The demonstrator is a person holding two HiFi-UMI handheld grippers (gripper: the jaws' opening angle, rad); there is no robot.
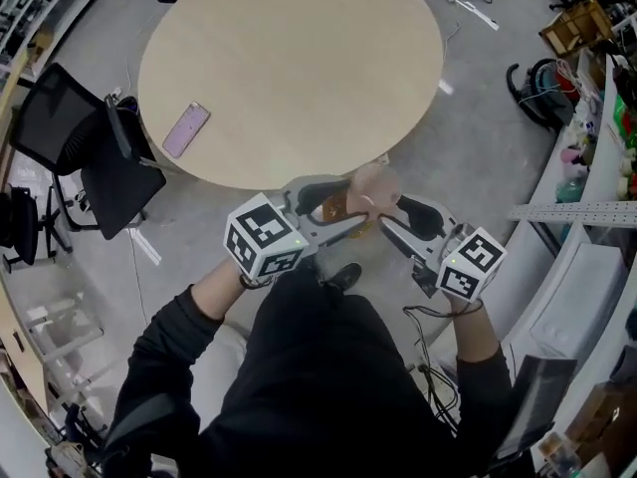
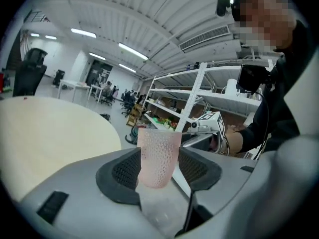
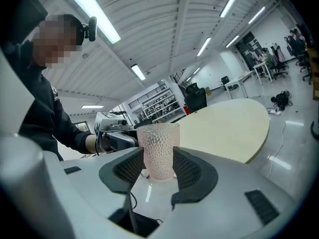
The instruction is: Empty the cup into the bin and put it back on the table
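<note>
Closest to the lens is my own dark-clothed torso [image 1: 318,366], and just past it both arms reach forward to meet at one spot. The cup [image 1: 375,189] hangs there in the air, off the table [image 1: 289,68], just short of its near rim and above the floor. It stands upright, its long axis vertical and its mouth up, as both gripper views show. My left claw [image 2: 159,169] comes at it from the left and my right claw [image 3: 158,169] from the right, so each looks across the cup at the other. On the left, the ribbed pads [image 2: 127,171] sit against the dimpled wall on both sides, low down near the base, and I read that claw as clamped on the cup. On the right, the jaws stand wide, about the cup's own width, and their pads [image 3: 187,171] also appear to press its sides, so I judge it gripped from that side too. Through the translucent pink wall the cup looks empty, though the dimples make that hard to be sure of. No bin shows in any view. If the emptying is done, the table lies straight ahead of both claws, with plenty of bare top and only a phone [image 1: 186,129] lying well off to the left.
</note>
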